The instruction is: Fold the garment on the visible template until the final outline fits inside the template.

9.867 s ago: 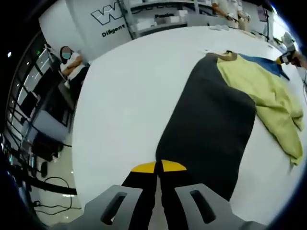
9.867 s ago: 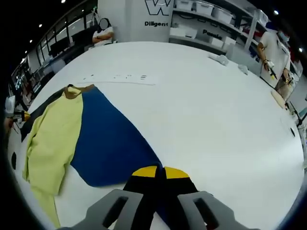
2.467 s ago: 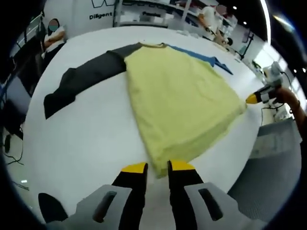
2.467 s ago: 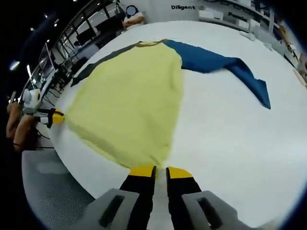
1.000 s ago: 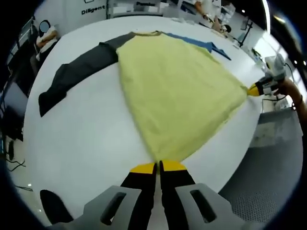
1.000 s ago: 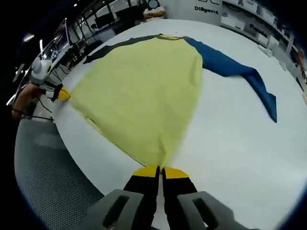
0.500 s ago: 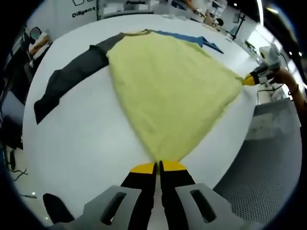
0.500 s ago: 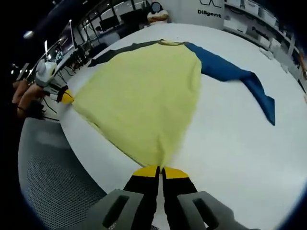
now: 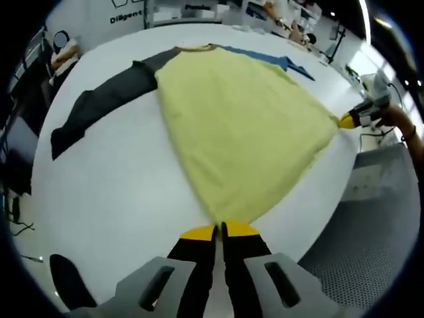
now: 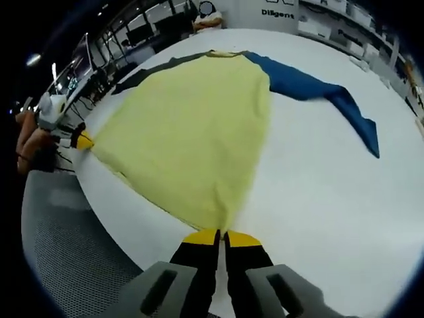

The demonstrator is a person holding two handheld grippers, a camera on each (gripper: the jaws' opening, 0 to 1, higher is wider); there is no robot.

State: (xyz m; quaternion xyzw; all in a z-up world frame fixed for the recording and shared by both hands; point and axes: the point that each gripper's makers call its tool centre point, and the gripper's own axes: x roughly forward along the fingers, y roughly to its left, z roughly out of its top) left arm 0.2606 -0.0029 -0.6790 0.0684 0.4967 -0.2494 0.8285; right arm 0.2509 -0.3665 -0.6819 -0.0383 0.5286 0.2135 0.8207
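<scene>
I judge the folding barely begun: the garment (image 9: 245, 126) lies spread flat on the white surface (image 9: 112, 192), its yellow body opened wide, with no fold laid in yet. The dark grey sleeve (image 9: 99, 103) stretches out to one side and the blue sleeve (image 10: 318, 86) to the other. I cannot make out any template outline on the surface, so I cannot say how the shirt sits against it. All the folds are left to do, as far as I can see.

My left tool (image 9: 219, 231) is closed on one hem corner of the yellow body, the cloth fanning away from its tips toward the collar. My right tool (image 10: 219, 237) is likewise clamped on the other hem corner, near the surface's edge. Each tool's yellow tips show at the far corner in the other's view, so the hem runs taut between them.
</scene>
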